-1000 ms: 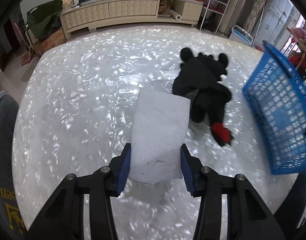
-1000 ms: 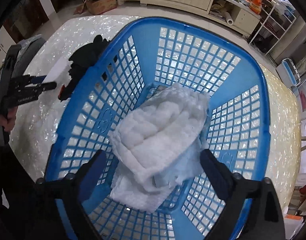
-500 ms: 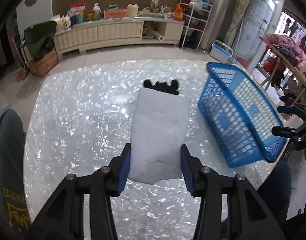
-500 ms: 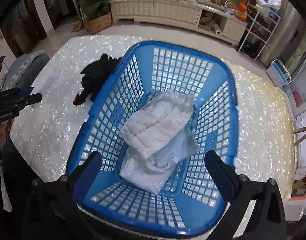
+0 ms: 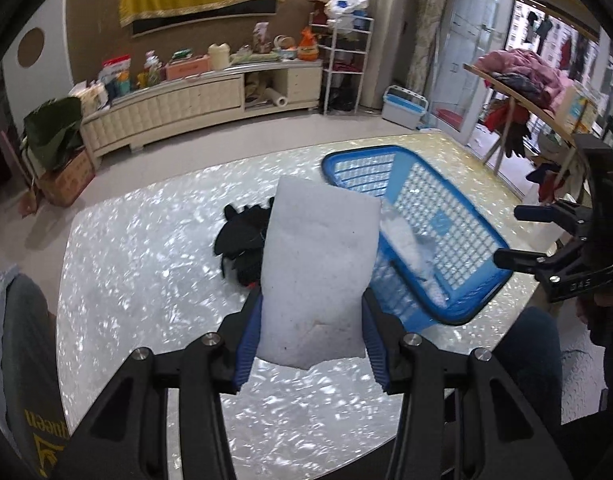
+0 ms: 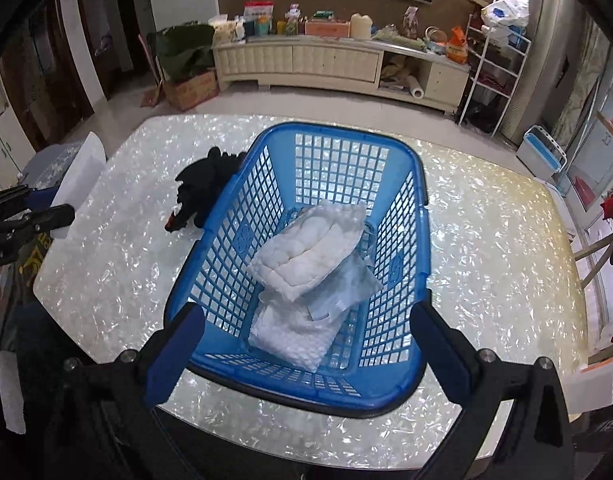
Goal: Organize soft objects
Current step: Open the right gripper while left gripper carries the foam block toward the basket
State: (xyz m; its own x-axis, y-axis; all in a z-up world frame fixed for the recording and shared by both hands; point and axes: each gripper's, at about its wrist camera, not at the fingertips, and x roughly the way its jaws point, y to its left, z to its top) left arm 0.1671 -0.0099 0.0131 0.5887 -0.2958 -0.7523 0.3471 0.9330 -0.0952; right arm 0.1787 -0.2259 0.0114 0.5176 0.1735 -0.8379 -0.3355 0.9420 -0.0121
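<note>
My left gripper (image 5: 311, 320) is shut on a white foam pad (image 5: 318, 264) and holds it upright in the air above the pearly table (image 5: 146, 280). Behind the pad lies a black plush toy (image 5: 242, 236) with a red tip. To its right stands the blue basket (image 5: 446, 224). In the right wrist view my right gripper (image 6: 306, 332) is open and empty above the near rim of the basket (image 6: 422, 216). White quilted cloths (image 6: 310, 252) lie folded inside. The black toy (image 6: 204, 188) rests against the basket's left wall. The left gripper (image 6: 46, 208) with its pad shows at far left.
A long cream sideboard (image 5: 166, 104) with clutter stands against the back wall, with a wire rack (image 5: 346, 64) beside it. A shelf of clothes (image 5: 522, 76) is at the right. The person's legs (image 5: 526, 360) are at the table's near edge.
The left gripper has risen and swung right with the pad, so the basket now shows behind it. The right gripper has drawn up and back from the cloths in the basket.
</note>
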